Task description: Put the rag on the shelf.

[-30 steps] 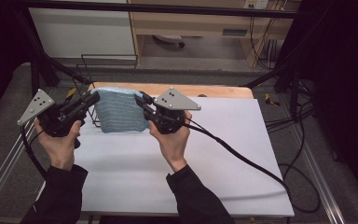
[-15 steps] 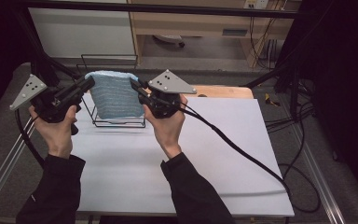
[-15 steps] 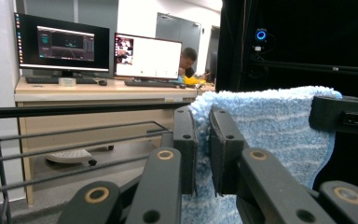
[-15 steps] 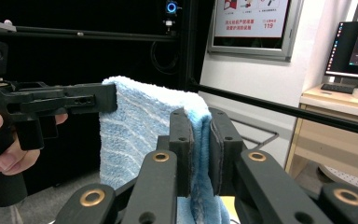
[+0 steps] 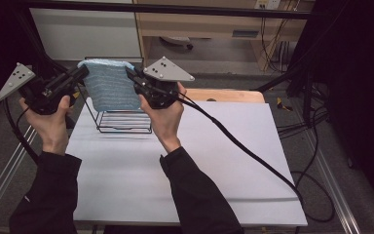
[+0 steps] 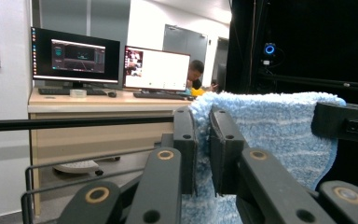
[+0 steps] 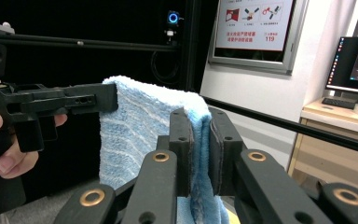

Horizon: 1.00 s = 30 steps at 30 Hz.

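**Blue towel held up between two grippers above a wire rack**

In the high view, the left gripper [image 5: 82, 74] and the right gripper [image 5: 129, 74] each pinched a top corner of a blue towel [image 5: 108, 85], which hung spread flat between them in the air. The towel sat toward eleven o'clock from the middle of the white table [image 5: 195, 165], its lower edge hanging just above a black wire rack [image 5: 124, 122] that stood on the table's far left part.

The left gripper view showed its two black jaws nearly together, clamped on the towel's [image 6: 270, 135] fluffy upper edge at that corner, with the other gripper's jaw at three o'clock on the far corner. The right gripper view showed the same: jaws drawn close and pressed on the towel [image 7: 135, 135] at its top corner, cloth draping down between the pads, and the left gripper [image 7: 98, 100] gripping the opposite corner at nine o'clock.
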Available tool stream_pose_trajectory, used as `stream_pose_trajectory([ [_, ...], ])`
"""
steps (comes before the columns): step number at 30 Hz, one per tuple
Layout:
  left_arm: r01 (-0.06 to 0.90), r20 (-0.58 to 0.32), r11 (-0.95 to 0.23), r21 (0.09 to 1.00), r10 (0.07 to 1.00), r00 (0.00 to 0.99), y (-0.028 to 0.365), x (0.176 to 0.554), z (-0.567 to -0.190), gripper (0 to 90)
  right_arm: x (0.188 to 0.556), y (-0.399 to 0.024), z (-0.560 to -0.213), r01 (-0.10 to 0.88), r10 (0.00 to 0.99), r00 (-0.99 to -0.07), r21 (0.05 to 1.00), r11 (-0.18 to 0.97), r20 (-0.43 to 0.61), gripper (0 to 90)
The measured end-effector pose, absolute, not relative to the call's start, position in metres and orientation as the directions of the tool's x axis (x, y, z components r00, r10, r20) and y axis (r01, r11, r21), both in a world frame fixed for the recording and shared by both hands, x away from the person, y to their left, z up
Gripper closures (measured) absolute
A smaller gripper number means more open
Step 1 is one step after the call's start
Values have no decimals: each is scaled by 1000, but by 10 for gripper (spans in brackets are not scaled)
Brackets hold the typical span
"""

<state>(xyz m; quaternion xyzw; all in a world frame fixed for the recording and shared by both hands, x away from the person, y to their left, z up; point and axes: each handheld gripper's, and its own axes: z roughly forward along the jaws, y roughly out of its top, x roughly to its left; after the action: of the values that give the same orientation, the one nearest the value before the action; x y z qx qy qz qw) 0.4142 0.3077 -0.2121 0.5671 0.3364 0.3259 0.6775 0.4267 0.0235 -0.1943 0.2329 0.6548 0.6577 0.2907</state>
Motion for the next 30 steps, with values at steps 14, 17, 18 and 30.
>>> stream_pose_trajectory([
  [14, -116, -70, 158, 981, 836, 544, 313, 423, -181, 820, 439, 33, -161, -120, 691, -717, 993, 10, -93, 819],
  [17, -126, -76, 169, 978, 838, 540, 317, 424, -176, 819, 440, 37, -154, -130, 689, -718, 991, 14, -104, 819],
  [18, -131, -77, 173, 976, 840, 537, 318, 424, -174, 820, 440, 38, -152, -134, 688, -717, 991, 16, -108, 819],
  [30, -159, -84, 191, 969, 855, 513, 332, 434, -157, 819, 450, 55, -132, -169, 679, -722, 986, 15, -134, 819],
])
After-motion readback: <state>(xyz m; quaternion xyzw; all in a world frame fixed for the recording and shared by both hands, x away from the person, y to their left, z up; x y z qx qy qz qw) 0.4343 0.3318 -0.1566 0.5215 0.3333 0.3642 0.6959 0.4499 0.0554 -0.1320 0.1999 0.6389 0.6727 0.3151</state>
